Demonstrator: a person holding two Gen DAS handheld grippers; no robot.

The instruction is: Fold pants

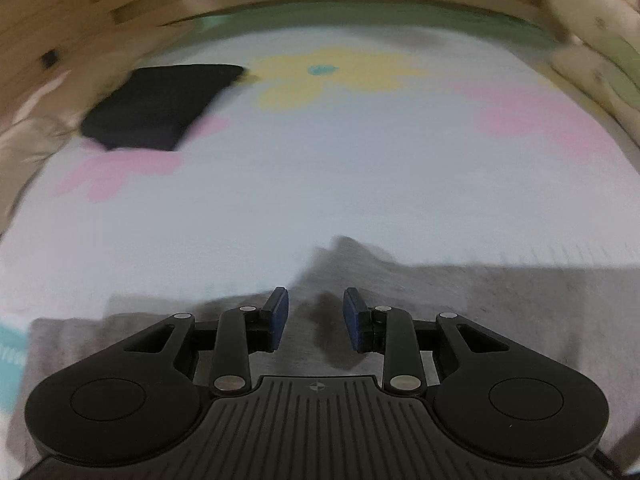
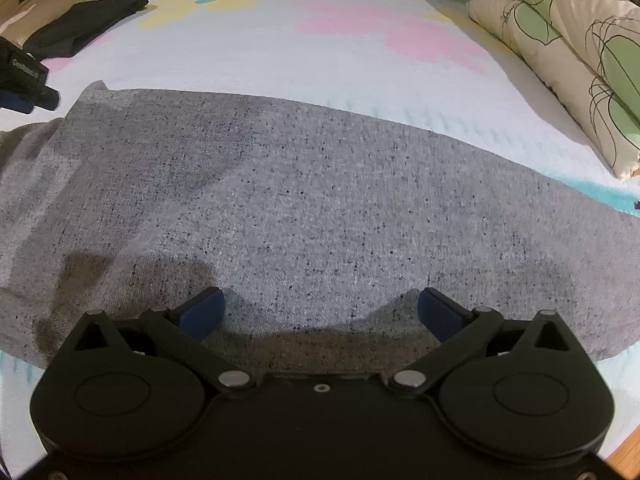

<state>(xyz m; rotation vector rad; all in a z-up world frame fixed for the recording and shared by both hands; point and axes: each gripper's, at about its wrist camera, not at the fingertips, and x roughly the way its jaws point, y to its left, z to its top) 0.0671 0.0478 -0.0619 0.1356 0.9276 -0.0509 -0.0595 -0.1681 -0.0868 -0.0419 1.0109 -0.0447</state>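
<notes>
Grey speckled pants (image 2: 320, 200) lie spread flat across the bed sheet (image 2: 280, 48). My right gripper (image 2: 320, 308) hovers low over their near part, jaws wide open, with only flat cloth beneath. My left gripper (image 1: 316, 314) hangs over the left end of the pants (image 1: 440, 320), where the cloth edge rises in a small peak just ahead. Its blue pads (image 1: 278, 316) stand a narrow gap apart, and no cloth shows pinched between them. In the right wrist view the left gripper (image 2: 24, 88) shows at the far left edge, beside the cloth's corner. The left wrist view is blurred.
A folded black garment (image 1: 160, 108) lies at the far left of the sheet, which is white with pink and yellow flowers. Cream pillows with green leaf prints (image 2: 568, 52) are piled along the right. A wooden bed frame (image 1: 320, 4) runs along the far side.
</notes>
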